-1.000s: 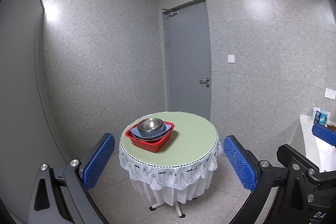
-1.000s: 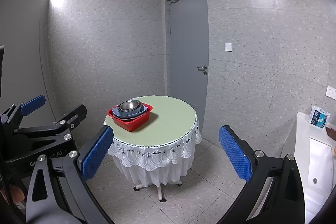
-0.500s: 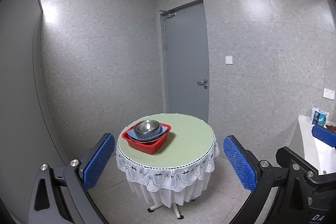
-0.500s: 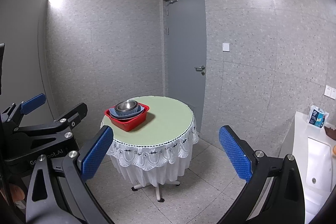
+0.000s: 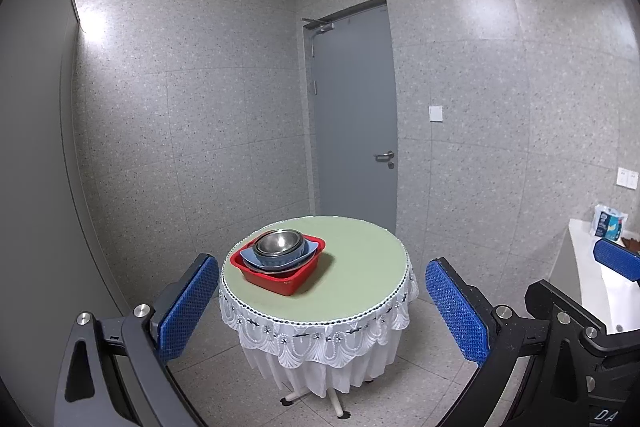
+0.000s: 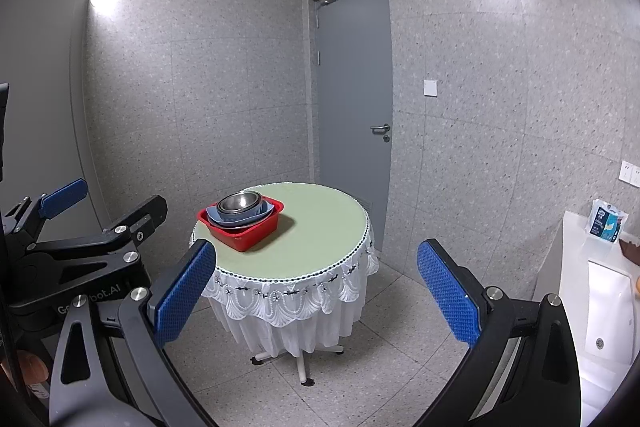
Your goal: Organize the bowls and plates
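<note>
left gripper (image 5: 322,303) jaws wide, empty | red basin (image 5: 280,269) holds stacked bowls (image 5: 278,247) — round table (image 5: 352,283)

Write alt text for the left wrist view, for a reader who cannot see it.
A red basin holding stacked dishes with a steel bowl on top sits on a round table with a lace-edged cloth, some way ahead of the open, empty left gripper. Behind stands a closed grey door in speckled grey walls.
</note>
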Action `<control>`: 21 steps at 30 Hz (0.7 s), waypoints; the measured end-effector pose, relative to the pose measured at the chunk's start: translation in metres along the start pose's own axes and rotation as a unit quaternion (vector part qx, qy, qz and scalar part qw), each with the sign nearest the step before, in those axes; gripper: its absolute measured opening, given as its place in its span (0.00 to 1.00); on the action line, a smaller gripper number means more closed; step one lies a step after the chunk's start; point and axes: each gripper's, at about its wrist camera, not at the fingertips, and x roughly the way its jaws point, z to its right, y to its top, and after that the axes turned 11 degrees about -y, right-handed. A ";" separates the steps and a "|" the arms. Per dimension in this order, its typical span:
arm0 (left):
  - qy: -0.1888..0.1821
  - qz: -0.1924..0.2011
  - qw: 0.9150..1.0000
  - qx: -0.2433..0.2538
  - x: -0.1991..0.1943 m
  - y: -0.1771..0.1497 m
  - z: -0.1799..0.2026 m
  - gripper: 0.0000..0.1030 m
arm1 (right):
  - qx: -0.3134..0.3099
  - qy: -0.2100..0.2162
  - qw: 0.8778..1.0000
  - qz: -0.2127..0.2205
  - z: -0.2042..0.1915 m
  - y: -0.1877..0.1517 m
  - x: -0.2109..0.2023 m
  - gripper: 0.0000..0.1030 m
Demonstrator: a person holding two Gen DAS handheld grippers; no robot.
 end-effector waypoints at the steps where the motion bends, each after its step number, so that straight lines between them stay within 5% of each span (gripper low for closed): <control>1: 0.000 0.000 1.000 0.000 0.001 0.000 -0.001 0.99 | 0.000 0.000 1.000 0.000 0.000 0.001 0.001 0.99; 21: 0.002 0.006 1.000 0.002 0.014 -0.005 -0.014 0.99 | 0.000 0.003 1.000 -0.004 -0.010 0.001 0.014 0.99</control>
